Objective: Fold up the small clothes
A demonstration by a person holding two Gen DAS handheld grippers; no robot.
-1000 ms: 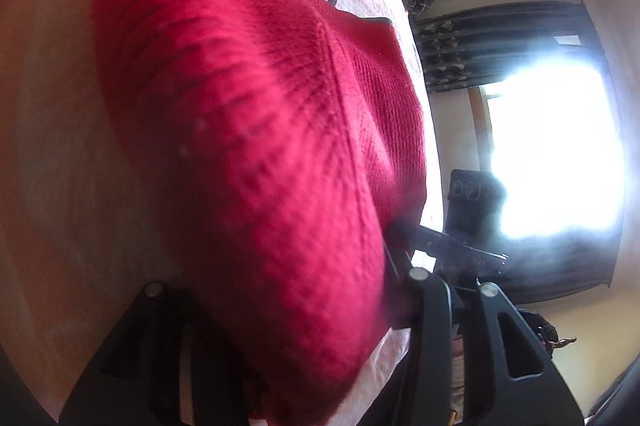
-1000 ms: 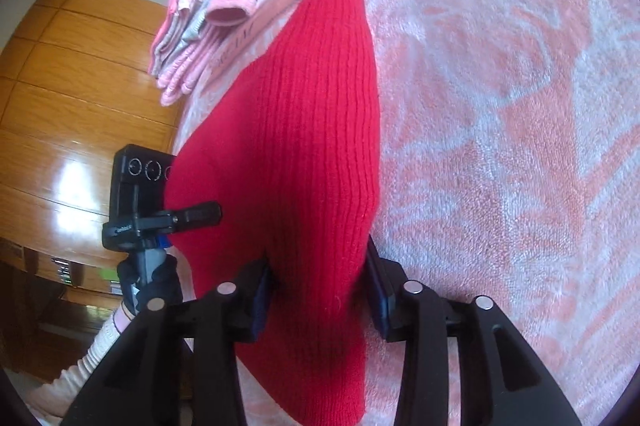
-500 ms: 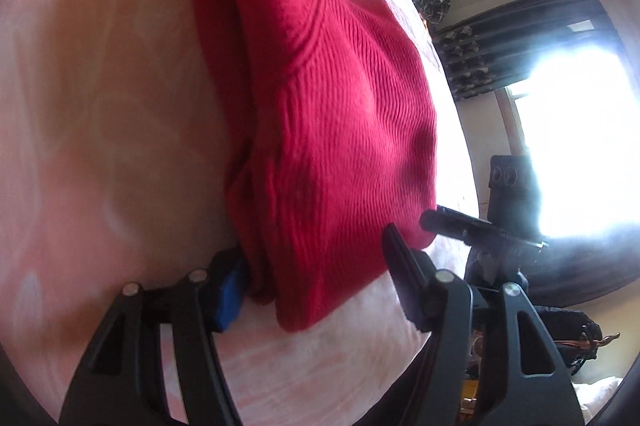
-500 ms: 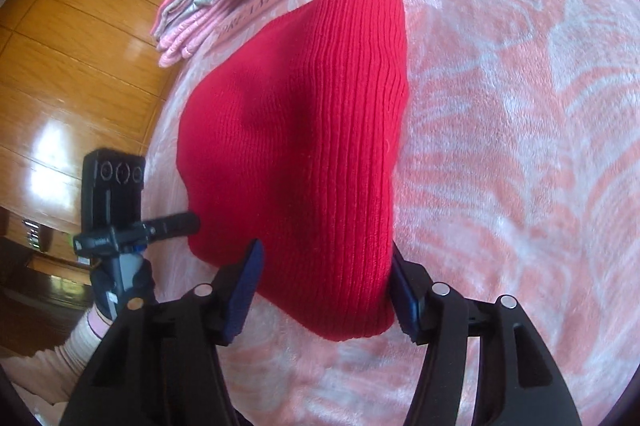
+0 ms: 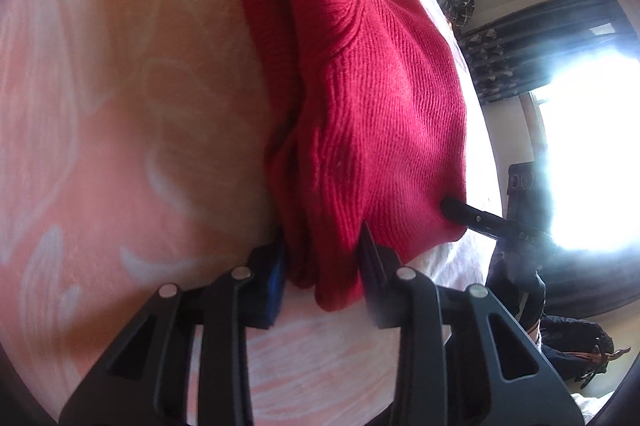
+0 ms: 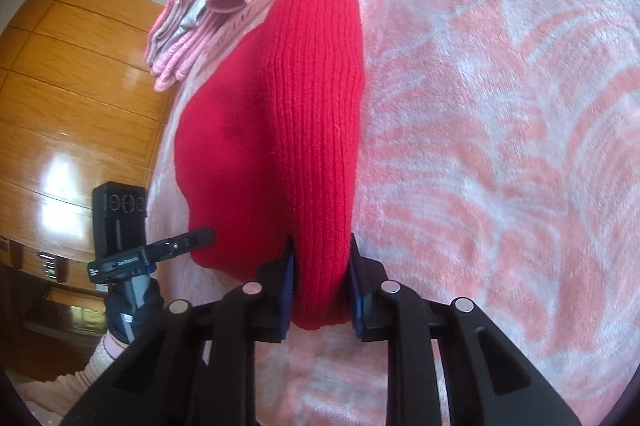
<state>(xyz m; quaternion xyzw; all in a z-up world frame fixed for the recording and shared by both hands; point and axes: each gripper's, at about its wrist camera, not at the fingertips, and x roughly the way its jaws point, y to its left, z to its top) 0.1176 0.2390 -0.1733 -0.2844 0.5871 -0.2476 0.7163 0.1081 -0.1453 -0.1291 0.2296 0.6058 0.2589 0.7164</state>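
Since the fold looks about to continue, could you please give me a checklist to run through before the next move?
1. Left gripper shut on the red knit garment: ok.
2. Right gripper shut on the same garment: ok.
3. Garment doubled over, layers visible at its edge: ok.
4. Layers lined up evenly: cannot tell, the far edge is hidden.
5. Pink blanket beside the garment free of other items: ok.
6. Pile of pink clothes apart from the garment: cannot tell, they look close at the far end.

Looking forward along each gripper's fingers, low and close over the blanket (image 6: 500, 146). Facing roughly toward each other. Sharing the red knit (image 5: 380, 114) and each other's gripper.
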